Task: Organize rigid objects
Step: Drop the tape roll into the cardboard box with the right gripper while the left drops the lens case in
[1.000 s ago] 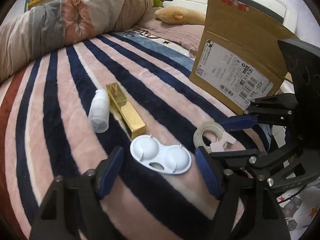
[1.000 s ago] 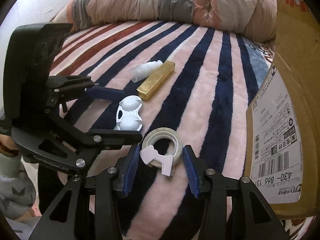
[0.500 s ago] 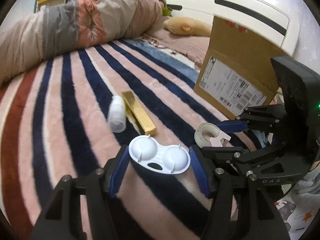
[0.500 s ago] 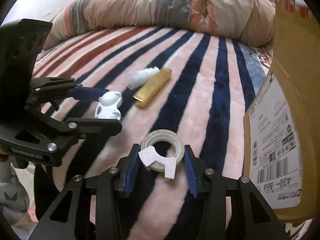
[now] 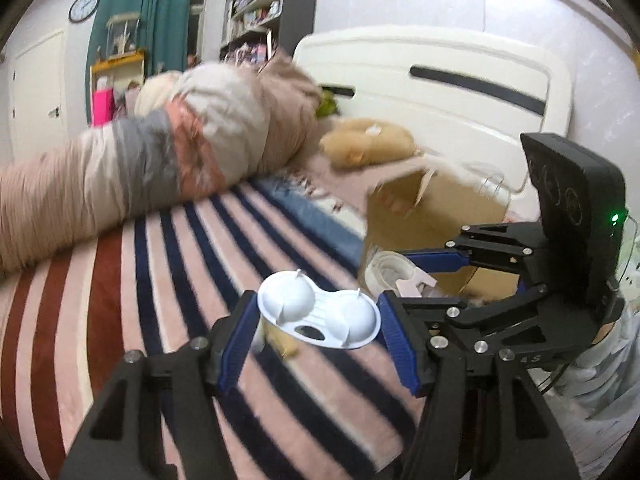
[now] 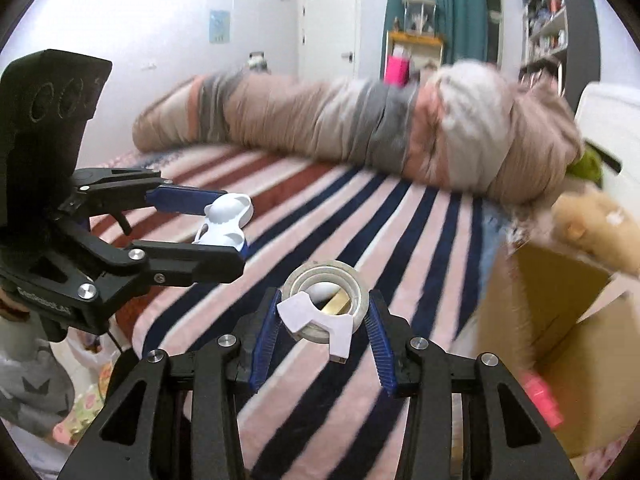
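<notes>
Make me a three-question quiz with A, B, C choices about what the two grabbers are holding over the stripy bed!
1. Where is the cardboard box in the right wrist view?
A. On the right side
B. On the left side
C. Under the blanket

2. What colour is the twin-cup case?
A. Gold
B. White
C. Green

3. What is the right hand-held gripper doing?
A. Hanging open
B. Shut on a bottle
C. Shut on the tape roll

Answers:
1 A, the open box fills the right edge.
2 B, it shows plain white between the blue pads of the left hand-held gripper.
3 C, both pads press the roll's sides, above the striped blanket.
</notes>
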